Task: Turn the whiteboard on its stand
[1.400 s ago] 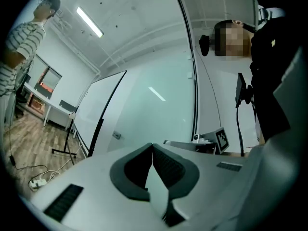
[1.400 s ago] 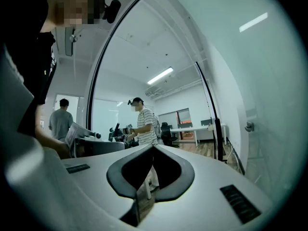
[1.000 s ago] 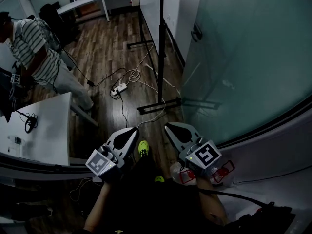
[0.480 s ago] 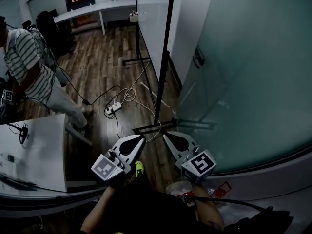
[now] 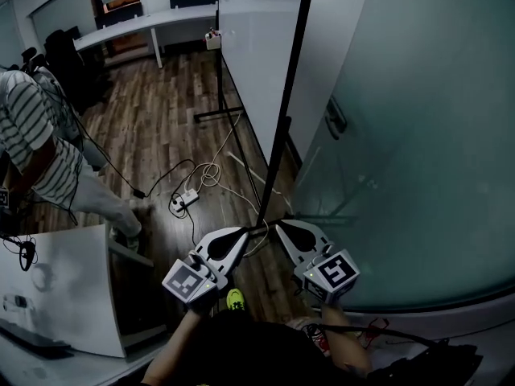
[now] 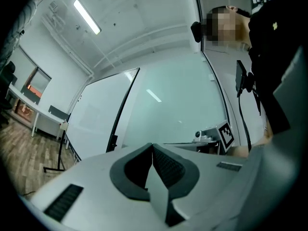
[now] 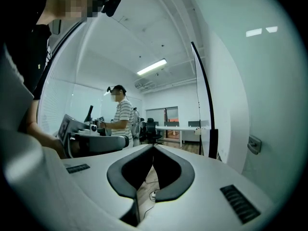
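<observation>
The whiteboard (image 5: 257,47) stands on a black stand, seen nearly edge-on, its near post (image 5: 282,143) running down to a foot bar (image 5: 261,225) on the wood floor. My left gripper (image 5: 244,233) and right gripper (image 5: 280,227) hover side by side just short of that foot, either side of the post, touching nothing. In the left gripper view the jaws (image 6: 153,146) are shut and empty, with the board (image 6: 98,112) ahead to the left. The right gripper (image 7: 154,149) is also shut and empty, the post (image 7: 204,105) ahead to its right.
A frosted glass wall (image 5: 418,135) with a door handle (image 5: 336,119) runs along the right. A power strip and cables (image 5: 183,202) lie on the floor. A person in a striped shirt (image 5: 32,135) stands left by a white desk (image 5: 64,288). A long desk (image 5: 145,22) lines the back.
The view and both grippers have moved forward to the whiteboard stand; the post and foot bar are now right at the jaw tips. The striped-shirt person has slid to the left edge.
</observation>
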`<state>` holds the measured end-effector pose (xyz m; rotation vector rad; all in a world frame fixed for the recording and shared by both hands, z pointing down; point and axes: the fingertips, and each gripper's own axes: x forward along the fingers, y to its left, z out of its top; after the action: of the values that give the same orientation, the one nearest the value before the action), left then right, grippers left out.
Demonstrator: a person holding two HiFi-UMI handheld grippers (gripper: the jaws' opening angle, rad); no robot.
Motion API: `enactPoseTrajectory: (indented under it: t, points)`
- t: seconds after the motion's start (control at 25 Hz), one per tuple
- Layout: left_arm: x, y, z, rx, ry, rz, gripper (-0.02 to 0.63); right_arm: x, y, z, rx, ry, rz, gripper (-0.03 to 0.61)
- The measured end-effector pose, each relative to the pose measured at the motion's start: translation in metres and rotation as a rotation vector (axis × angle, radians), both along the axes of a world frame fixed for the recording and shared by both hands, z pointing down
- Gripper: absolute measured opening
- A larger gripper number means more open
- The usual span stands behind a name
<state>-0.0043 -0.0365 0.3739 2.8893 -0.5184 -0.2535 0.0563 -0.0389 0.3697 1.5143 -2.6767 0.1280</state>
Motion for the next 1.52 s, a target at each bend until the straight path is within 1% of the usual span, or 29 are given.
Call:
enactPoseTrajectory:
  t: [0.24, 0.4, 0.64, 0.8, 1.0, 1.12, 1.2, 1.32, 1.52]
  points:
    - [-0.01, -0.042, -0.005, 0.004, -0.002, 0.027, -0.012, -0.008, -0.053, -0.008, 0.026, 0.04, 0.059, 0.012]
    - [-0.009, -0.065, -0.008, 0.015, 0.005, 0.041, -0.012, -0.003, -0.083, -0.011, 0.047, 0.052, 0.086, 0.012]
    - [0.0, -0.083, -0.01, 0.01, 0.008, 0.057, -0.012, 0.023, -0.116, -0.016, 0.073, 0.075, 0.145, 0.012]
    - [0.001, -0.09, -0.003, -0.008, 0.006, 0.058, -0.012, 0.037, -0.131, -0.021, 0.091, 0.074, 0.172, 0.012]
    - [-0.001, -0.117, -0.002, -0.013, 0.011, 0.02, -0.012, 0.059, -0.162, -0.023, 0.103, 0.069, 0.188, 0.015]
    - [0.003, -0.13, -0.003, -0.012, 0.009, -0.002, -0.012, 0.074, -0.181, -0.025, 0.103, 0.071, 0.203, 0.038]
    - [0.002, -0.138, -0.004, -0.014, 0.013, -0.016, -0.012, 0.078, -0.193, -0.026, 0.099, 0.078, 0.209, 0.072]
    - [0.002, -0.146, -0.002, -0.02, 0.017, -0.036, -0.012, 0.084, -0.209, -0.026, 0.088, 0.084, 0.212, 0.105]
    - [0.007, -0.153, 0.008, -0.052, 0.007, -0.043, -0.012, 0.097, -0.231, -0.026, 0.081, 0.095, 0.232, 0.19]
